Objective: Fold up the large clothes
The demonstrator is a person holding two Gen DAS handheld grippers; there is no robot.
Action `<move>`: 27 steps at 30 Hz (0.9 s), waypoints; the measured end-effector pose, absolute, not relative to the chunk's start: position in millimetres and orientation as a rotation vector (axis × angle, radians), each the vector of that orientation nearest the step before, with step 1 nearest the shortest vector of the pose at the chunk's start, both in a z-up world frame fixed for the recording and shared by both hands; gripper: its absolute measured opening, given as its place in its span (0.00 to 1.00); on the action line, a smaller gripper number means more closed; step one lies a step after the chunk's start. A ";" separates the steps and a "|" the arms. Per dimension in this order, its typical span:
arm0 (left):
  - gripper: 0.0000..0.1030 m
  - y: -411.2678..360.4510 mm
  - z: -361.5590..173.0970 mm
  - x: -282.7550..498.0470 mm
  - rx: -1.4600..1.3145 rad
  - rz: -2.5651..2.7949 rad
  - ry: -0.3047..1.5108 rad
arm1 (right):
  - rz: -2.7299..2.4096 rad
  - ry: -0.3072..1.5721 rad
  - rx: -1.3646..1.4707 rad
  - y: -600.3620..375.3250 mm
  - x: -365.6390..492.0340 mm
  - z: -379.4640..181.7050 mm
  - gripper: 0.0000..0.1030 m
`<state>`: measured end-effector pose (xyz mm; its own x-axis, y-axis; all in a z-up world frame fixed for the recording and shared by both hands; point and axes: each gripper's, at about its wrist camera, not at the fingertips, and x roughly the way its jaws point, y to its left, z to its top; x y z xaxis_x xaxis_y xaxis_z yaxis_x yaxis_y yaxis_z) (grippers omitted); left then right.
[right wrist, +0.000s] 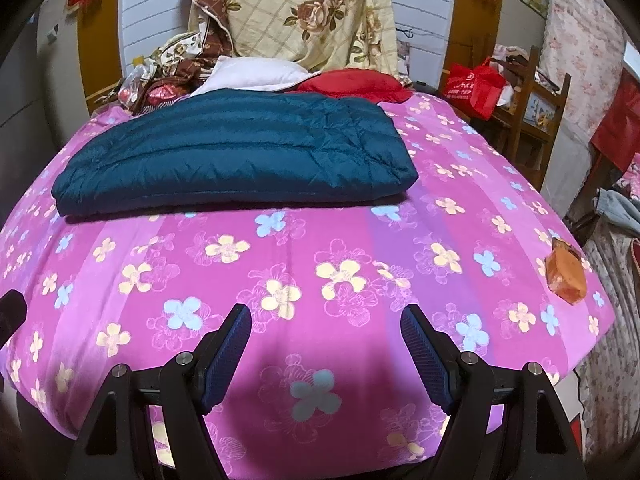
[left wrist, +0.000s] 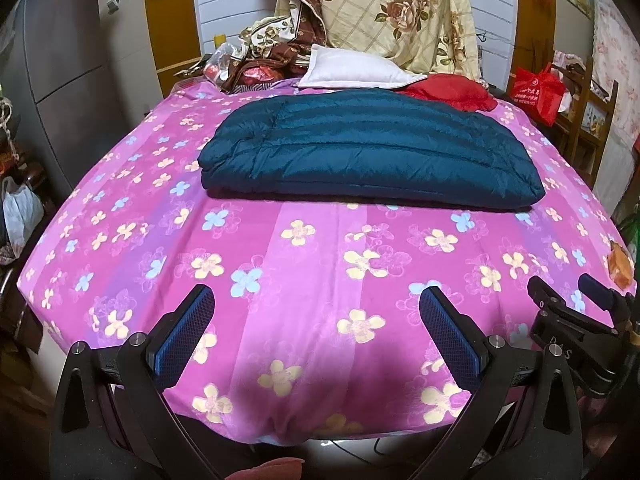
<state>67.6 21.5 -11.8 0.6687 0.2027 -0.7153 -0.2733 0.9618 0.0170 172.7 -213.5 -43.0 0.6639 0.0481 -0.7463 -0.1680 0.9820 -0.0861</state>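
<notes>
- A red bag (right wrist: 474,88) with handles is seen on a wooden shelf beside the bed; what is inside cannot be seen.
- A white plastic bag (left wrist: 20,212) is seen on the floor side at the left; what is in it cannot be told.
- A dark blue puffy jacket (left wrist: 372,152) is laid on the bed, already folded into a thick, flat block with soft rounded edges.
- The jacket is stitched in long puffy rows, and its cloth looks smooth and a bit shiny.
- The jacket is placed toward the far half of the bed, well apart from both tools.
- The bed is covered by a pink sheet (left wrist: 320,264) with stripes and yellow and blue flowers; the sheet is pulled smooth.
- A white pillow (left wrist: 352,70) and a red cloth (left wrist: 452,90) are found just behind the jacket.
- A cream blanket with roses (left wrist: 400,12) is piled up high at the head of the bed.
- A small orange packet (right wrist: 566,276) is seen near the right edge of the bed.
- The left tool (left wrist: 316,316) is held wide open over the near edge of the bed, and nothing is held in it.
- The right tool (right wrist: 326,332) is held wide open too, and it is empty.
- The fingers are black, with blue ribbed pads (right wrist: 224,356) on the inside.
</notes>
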 end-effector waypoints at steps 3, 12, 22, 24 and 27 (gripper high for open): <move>0.99 24.9 -13.0 69.1 -0.102 0.279 0.799 | 0.129 0.839 -0.158 -212.4 173.0 -45.3 0.73; 1.00 27.8 -24.9 75.2 -0.109 0.280 0.834 | 0.130 0.869 -0.177 -207.0 175.0 -53.6 0.73; 0.99 23.2 -25.5 74.8 -0.102 0.274 0.833 | 0.086 0.836 -0.245 -202.6 169.3 -47.4 0.73; 0.99 21.7 -25.8 74.7 -0.096 0.269 0.835 | 0.084 0.842 -0.238 -204.4 170.4 -47.7 0.73; 1.00 18.0 -26.6 75.1 -0.090 0.266 0.838 | 0.076 0.841 -0.237 -205.4 170.5 -47.7 0.73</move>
